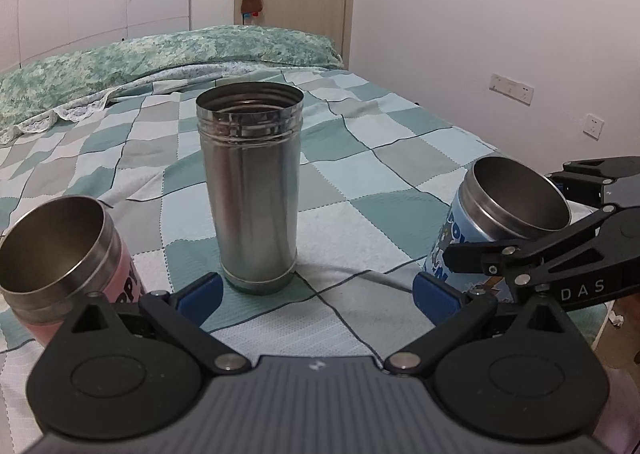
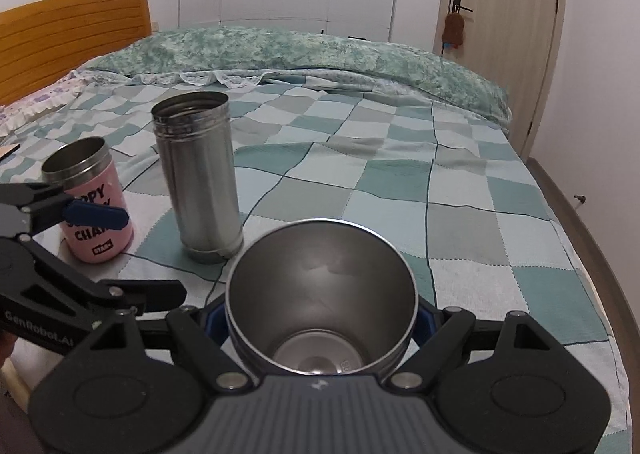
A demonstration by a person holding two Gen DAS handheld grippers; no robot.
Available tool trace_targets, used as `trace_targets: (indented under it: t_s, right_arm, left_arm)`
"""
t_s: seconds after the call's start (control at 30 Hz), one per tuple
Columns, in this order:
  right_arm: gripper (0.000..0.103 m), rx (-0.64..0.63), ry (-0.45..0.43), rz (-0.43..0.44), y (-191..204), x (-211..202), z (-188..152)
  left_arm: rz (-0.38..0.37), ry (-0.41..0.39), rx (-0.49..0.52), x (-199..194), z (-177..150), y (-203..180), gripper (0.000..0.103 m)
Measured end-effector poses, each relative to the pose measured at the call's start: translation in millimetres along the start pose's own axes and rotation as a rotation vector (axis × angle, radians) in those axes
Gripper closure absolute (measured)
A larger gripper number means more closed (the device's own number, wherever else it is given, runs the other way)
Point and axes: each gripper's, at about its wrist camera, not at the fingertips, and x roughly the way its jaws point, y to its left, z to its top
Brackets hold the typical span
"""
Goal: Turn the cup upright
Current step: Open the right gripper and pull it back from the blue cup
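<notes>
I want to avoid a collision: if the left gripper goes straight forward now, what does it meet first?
Probably the tall steel cup, standing upright just ahead between the open left gripper fingers; depth is uncertain.

A checkered bedspread carries the upright steel tumbler and, seemingly upright, the pink cup.

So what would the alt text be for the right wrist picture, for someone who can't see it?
The right gripper clasps a blue steel cup, open mouth toward the camera, over a checked bedspread. Beyond stand a tall steel flask and a pink cup, with the left gripper beside it.
</notes>
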Motion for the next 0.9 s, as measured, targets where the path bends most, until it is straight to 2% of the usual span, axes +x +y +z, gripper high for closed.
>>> trace_targets:
  t_s: [0.27,0.33,0.5,0.53,0.7,0.9]
  right_arm:
    - [0.018,0.006,0.004,-0.003,-2,0,0]
    - [0.011,0.006,-0.008,-0.014,-2,-3,-1]
    - [0.005,0.034,-0.049,-0.005,-9,-17,-3]
    - [0.002,0.039,-0.06,-0.002,-11,-21,-3]
    - [0.0,0.063,-0.136,0.02,-17,-46,-10]
    - [0.0,0.052,-0.256,0.014,-17,-85,-27]
  left_arm:
    - [-0.005,-0.003,-0.005,-2,-2,0,0.0]
    - [-0.004,-0.004,-0.008,-4,-2,0,0.0]
    - [0.005,-0.01,-0.011,-12,-3,-2,0.0]
    - [0.009,-0.013,-0.012,-15,-3,-3,0.0]
    - [0.027,-0.038,-0.021,-38,-5,-9,0.0]
    - [0.059,-0.134,-0.042,-82,-13,-24,0.0]
